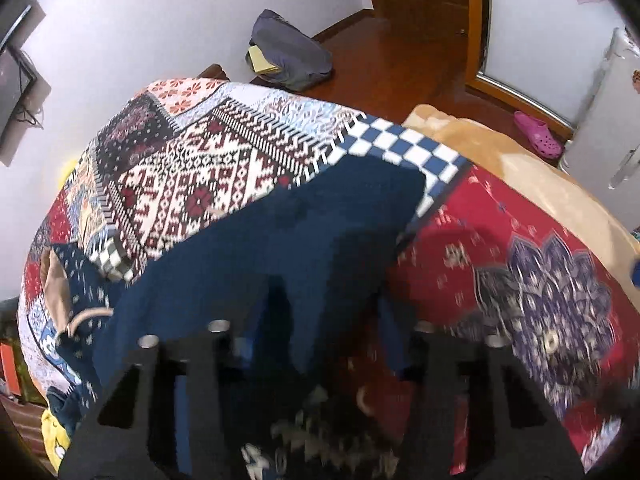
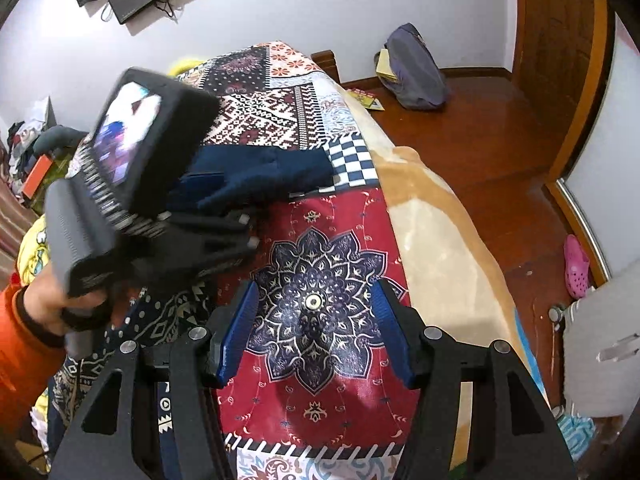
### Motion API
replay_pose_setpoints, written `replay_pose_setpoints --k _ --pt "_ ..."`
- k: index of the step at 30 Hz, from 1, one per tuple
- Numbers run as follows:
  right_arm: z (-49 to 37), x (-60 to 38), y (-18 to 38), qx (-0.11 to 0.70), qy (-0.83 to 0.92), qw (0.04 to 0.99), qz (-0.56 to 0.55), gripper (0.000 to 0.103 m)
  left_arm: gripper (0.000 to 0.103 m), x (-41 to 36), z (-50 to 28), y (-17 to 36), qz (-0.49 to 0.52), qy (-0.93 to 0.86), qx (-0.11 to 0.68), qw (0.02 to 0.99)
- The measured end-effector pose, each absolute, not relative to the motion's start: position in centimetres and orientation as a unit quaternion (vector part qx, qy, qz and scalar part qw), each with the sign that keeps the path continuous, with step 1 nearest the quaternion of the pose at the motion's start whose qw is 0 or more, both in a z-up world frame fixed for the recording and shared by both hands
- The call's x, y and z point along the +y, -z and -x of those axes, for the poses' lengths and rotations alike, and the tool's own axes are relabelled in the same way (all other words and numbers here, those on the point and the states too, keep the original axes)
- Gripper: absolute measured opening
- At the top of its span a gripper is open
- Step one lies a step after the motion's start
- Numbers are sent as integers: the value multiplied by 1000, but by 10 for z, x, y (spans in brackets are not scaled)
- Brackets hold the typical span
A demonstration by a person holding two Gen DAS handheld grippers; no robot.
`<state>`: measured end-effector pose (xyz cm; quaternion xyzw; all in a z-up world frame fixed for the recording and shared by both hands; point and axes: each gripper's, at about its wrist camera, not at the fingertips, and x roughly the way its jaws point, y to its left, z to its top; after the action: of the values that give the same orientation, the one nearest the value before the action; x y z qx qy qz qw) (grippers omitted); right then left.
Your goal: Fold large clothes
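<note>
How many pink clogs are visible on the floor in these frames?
1. A single pink clog lies on the wooden floor beside the bed, near the mirrored door frame; the left wrist view shows the same one. Its mate may be hidden outside the frames.

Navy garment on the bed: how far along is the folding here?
Partly folded: the navy garment lies as a compact block on the patterned bedspread. In hand: the left gripper seems open near its edge. The right gripper is open, empty. Final folds appear left.

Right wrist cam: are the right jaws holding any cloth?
No, the right gripper stands open with nothing between its jaws, only the red patterned bedspread showing below the gap.
</note>
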<state>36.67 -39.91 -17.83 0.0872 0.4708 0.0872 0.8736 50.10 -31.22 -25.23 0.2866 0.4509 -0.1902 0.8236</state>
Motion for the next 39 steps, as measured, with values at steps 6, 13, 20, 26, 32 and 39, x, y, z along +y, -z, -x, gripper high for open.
replay_pose_setpoints --k 6,13,20,26,32,39 --pt "-360 -394 173 470 -86 876 -61 55 5 -278 -506 210 -201 197 425 860" --pt "-380 -361 157 458 -109 880 -57 55 4 -153 -493 127 -63 175 369 911" --pt "-413 -293 156 455 -143 879 -20 55 4 -8 -449 106 7 98 346 933" --pt "-440 -247 187 494 -145 857 3 55 3 70 -412 151 26 42 380 924" --pt "-439 -232 215 515 -138 846 18 60 3 123 -390 212 113 26 428 896" --pt "-444 -234 222 532 -142 835 6 64 6 164 -369 268 220 8 461 860"
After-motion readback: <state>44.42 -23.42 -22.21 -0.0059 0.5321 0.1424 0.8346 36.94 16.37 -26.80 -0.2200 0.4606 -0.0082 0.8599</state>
